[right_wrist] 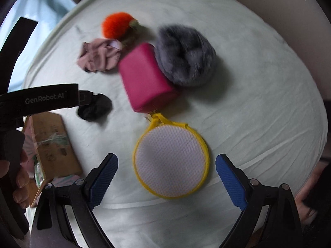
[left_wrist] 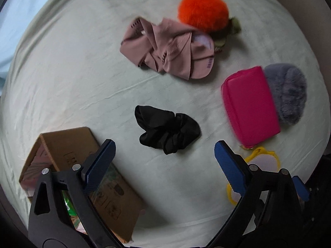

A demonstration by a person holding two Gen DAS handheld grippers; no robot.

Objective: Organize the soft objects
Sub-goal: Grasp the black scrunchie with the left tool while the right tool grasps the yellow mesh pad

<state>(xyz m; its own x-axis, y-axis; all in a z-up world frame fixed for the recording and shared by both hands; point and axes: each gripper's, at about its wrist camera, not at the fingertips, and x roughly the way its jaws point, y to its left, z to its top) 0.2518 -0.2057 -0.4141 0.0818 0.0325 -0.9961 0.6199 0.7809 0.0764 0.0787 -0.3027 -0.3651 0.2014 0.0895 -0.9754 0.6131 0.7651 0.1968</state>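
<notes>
Soft objects lie on a pale green sheet. A black scrunchie lies just ahead of my open, empty left gripper. Farther off are a crumpled pink cloth, an orange fluffy ball, a magenta pouch and a grey fluffy ball. My right gripper is open and empty, its jaws on either side of a round yellow-rimmed mesh pad. The pouch, grey ball, orange ball, pink cloth and scrunchie show beyond it.
An open cardboard box with some items inside sits at the lower left, under the left gripper's left finger; it also shows in the right wrist view. The left gripper's body and the holding hand cross that view's left side.
</notes>
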